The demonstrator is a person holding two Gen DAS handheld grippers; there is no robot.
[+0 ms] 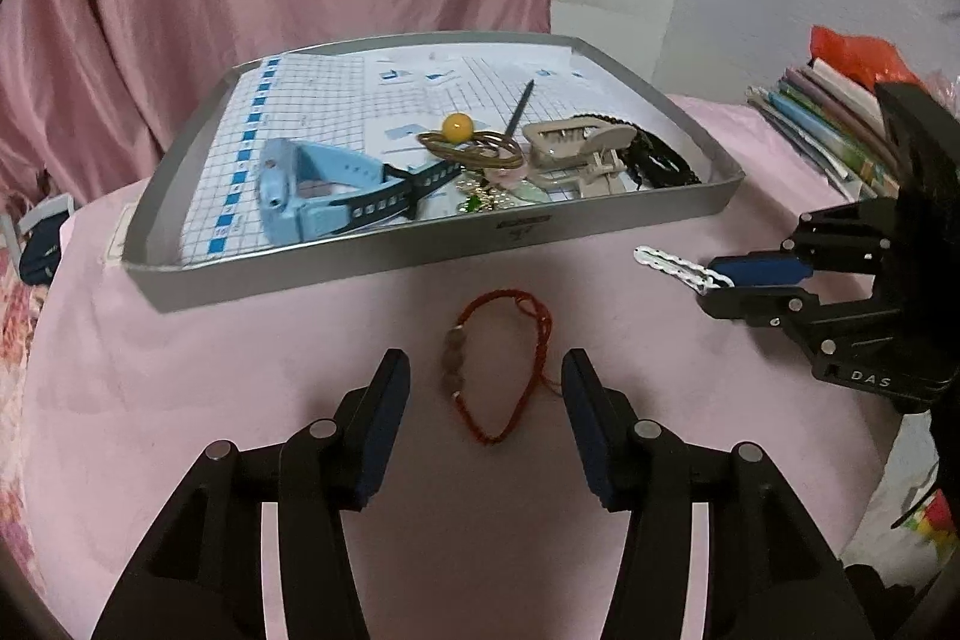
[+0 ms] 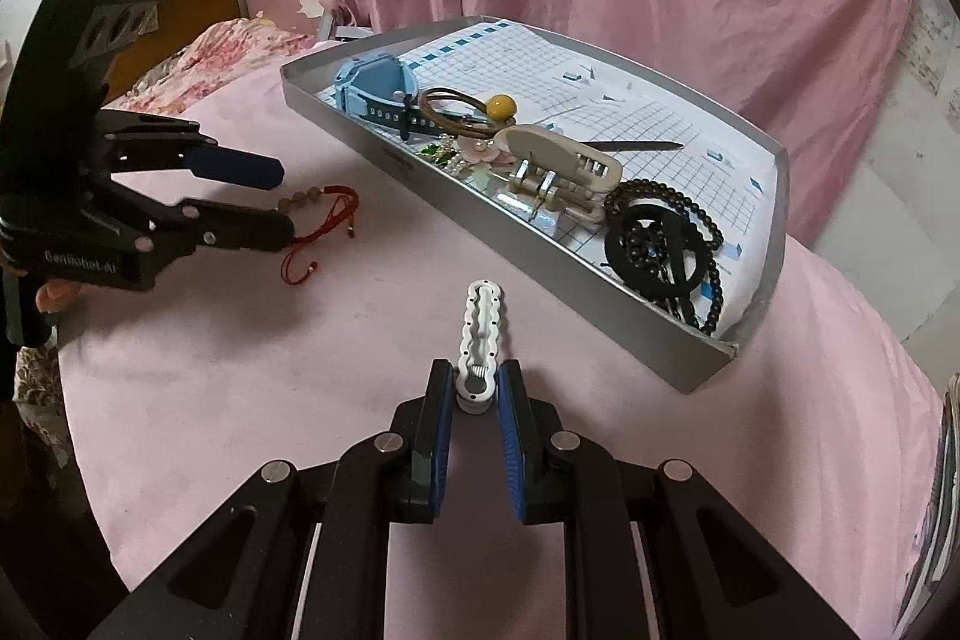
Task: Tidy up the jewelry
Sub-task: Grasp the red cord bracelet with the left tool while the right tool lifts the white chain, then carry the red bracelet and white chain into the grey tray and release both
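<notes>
The right gripper [image 2: 474, 391] is nearly closed, its blue-padded fingers pinching the hinge end of a white wavy hair clip [image 2: 481, 334] that lies flat on the pink cloth [image 2: 240, 400], pointing toward the tray; in the left wrist view its body carries the letters "DAS". The left gripper [image 1: 486, 388] stands wide open and holds nothing; a red cord bracelet [image 1: 498, 370] with a few dull beads lies on the cloth between its two fingers, touching neither; its side reads something like "Genrobot.AI", though the print is small. Just beyond both sits a shallow grey tray [image 1: 420, 250] lined with blue-squared grid paper, a small dark label on its near wall too blurred to read; inside lie a light blue watch [image 1: 306, 196], a hair tie with a yellow bead [image 1: 459, 127], a beige claw clip [image 1: 579, 148], black beads [image 2: 666, 232], a dark pen [image 1: 521, 106]; a stack of books [image 1: 828, 118] sits off to the right.
</notes>
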